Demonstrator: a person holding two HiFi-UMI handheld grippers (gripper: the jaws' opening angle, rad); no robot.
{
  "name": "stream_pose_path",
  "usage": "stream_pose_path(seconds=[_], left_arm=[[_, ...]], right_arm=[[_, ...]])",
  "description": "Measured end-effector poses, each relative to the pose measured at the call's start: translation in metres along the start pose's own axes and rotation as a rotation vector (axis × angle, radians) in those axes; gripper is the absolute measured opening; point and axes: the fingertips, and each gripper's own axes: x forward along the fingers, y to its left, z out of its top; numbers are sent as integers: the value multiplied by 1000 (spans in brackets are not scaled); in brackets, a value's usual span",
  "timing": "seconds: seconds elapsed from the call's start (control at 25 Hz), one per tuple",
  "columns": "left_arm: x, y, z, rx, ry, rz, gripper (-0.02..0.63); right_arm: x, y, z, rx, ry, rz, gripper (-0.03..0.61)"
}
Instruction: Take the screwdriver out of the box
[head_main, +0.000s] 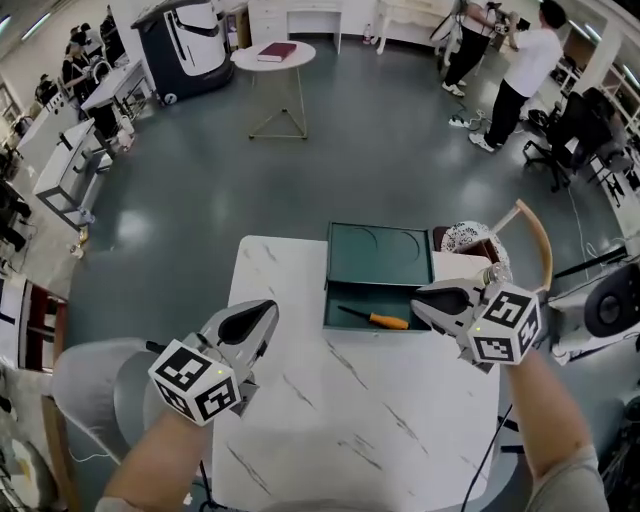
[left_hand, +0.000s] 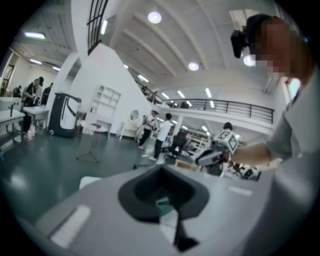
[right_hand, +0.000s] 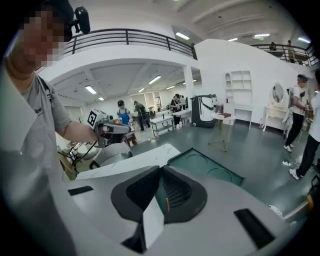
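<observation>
**Screwdriver still boxed as grippers close in.** A person working two hand-held grippers faces an open, shallow dark-green box (head_main: 327, 300). It sits at the far edge of a white marble-patterned bench (head_main: 300, 400), toward the far right corner. The orange-handled screwdriver with a dark shaft (head_main: 378, 319) lies flat on the box floor, along its near wall. Its long axis runs roughly left to right across the bench, with the handle toward the right edge and the tip toward the left and slightly farther away.

The right gripper (head_main: 418, 295) hangs just beside the box's right-hand wall. Its fingers (right_hand: 177, 192) are brought together at the tips and hold nothing. The handle end lies just to their left (the right gripper view shows a sliver of orange through the slit between them). The left gripper (head_main: 268, 308), likewise closed and empty, hovers over the bench left of the box, well apart from the tool.

The right gripper is clearly the nearer, so the pick looks to be its job. Its fingers would likely need to part first, then come down astride the handle, across the long axis. The lift has not begun.
</observation>
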Motion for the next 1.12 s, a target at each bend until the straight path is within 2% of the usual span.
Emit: stream_pose_path(seconds=[0.28, 0.44, 0.52, 0.68, 1.12], left_arm=[[47, 11, -37, 20, 47, -51, -2], [62, 12, -52, 38, 58, -75, -2], [67, 15, -59, 42, 64, -82, -2], [77, 20, -70, 38, 72, -90, -3], [94, 18, -79, 59, 76, -113, -2]], right_arm=[[52, 4, -49, -51, 205, 127, -2], [71, 9, -75, -73, 313, 167, 36], [79, 8, -87, -89, 367, 169, 83], [92, 2, -105, -100, 452, 160, 89], [113, -11, -125, -78, 569, 154, 89]])
